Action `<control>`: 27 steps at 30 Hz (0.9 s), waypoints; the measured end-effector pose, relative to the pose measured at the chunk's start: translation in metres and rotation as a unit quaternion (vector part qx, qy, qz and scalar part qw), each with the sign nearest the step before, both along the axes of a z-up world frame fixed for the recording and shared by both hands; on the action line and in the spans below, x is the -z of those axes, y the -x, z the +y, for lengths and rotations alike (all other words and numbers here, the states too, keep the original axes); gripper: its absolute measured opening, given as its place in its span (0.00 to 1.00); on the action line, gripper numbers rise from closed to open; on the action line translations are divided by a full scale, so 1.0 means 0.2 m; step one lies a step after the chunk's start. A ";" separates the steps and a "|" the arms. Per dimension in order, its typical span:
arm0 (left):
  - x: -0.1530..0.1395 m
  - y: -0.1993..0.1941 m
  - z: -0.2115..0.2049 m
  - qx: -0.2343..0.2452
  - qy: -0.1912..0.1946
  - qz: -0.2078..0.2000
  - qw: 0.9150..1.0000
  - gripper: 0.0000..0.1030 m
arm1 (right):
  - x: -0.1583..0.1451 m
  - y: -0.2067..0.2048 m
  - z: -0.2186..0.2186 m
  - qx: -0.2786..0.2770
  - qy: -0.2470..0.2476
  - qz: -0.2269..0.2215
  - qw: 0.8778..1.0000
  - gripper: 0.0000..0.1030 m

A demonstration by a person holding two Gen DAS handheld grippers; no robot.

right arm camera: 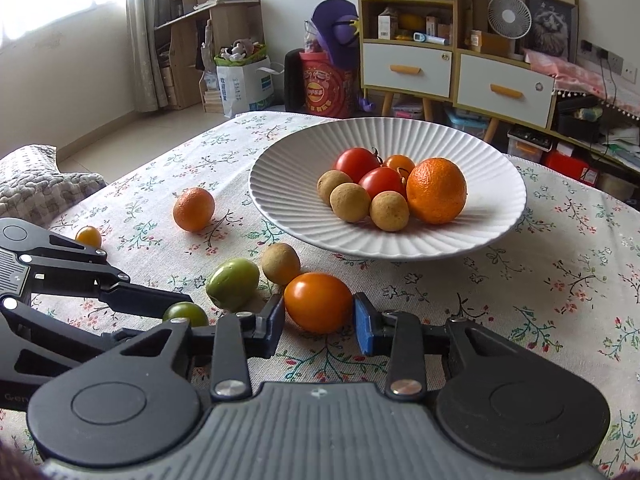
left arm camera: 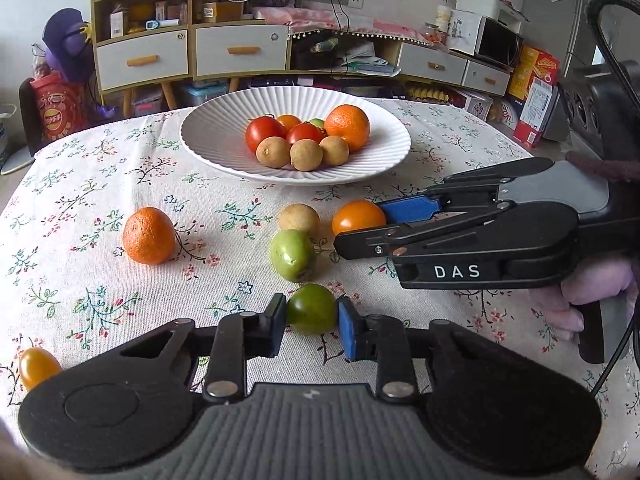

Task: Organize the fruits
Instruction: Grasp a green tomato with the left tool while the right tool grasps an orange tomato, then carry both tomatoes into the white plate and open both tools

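Note:
My left gripper [left arm camera: 312, 316] is shut on a small dark green tomato [left arm camera: 311, 309] that rests on the flowered tablecloth. In the right wrist view my right gripper [right arm camera: 319, 312] is shut on an orange tomato [right arm camera: 318, 302], both pads touching its sides. That same orange tomato [left arm camera: 357, 216] shows in the left wrist view between the right gripper's fingers [left arm camera: 412, 206]. Loose on the cloth lie a light green fruit [left arm camera: 292, 255], a tan longan [left arm camera: 299, 218], a mandarin [left arm camera: 148, 235] and a small yellow tomato [left arm camera: 38, 366]. The white ribbed plate [left arm camera: 212, 136] holds tomatoes, longans and an orange.
The plate [right arm camera: 280, 192] sits toward the table's far side. Beyond the table stand a drawer cabinet [left arm camera: 192, 52], boxes and a fan. A grey cushion [right arm camera: 36, 188] lies off the table's left edge in the right wrist view. A hand in a pink sleeve [left arm camera: 596, 292] holds the right gripper.

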State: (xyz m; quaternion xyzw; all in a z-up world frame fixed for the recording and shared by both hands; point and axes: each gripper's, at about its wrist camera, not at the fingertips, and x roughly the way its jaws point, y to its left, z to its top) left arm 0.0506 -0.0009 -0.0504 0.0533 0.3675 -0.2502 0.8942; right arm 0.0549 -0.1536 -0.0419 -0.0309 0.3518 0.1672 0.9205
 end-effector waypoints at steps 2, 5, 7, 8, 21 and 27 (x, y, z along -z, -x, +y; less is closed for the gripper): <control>0.00 0.00 0.01 -0.001 0.003 0.003 1.000 0.25 | 0.00 0.00 0.00 0.001 -0.002 0.002 1.000 0.32; -0.01 -0.01 0.01 0.000 0.004 0.006 1.000 0.25 | -0.01 0.00 -0.01 0.002 -0.003 0.006 1.000 0.32; -0.02 -0.01 0.02 -0.002 0.005 0.008 1.000 0.25 | -0.02 0.01 -0.01 0.002 -0.004 0.009 1.000 0.32; -0.02 -0.01 0.03 -0.003 0.005 0.008 1.000 0.25 | -0.02 0.01 -0.01 0.001 -0.004 0.010 1.000 0.32; -0.10 -0.02 0.10 -0.015 0.028 0.006 0.999 0.25 | -0.10 0.06 -0.02 -0.006 -0.018 0.003 1.000 0.32; -0.14 -0.04 0.11 -0.026 0.038 -0.005 0.999 0.25 | -0.17 0.05 -0.06 0.003 -0.033 -0.017 0.999 0.32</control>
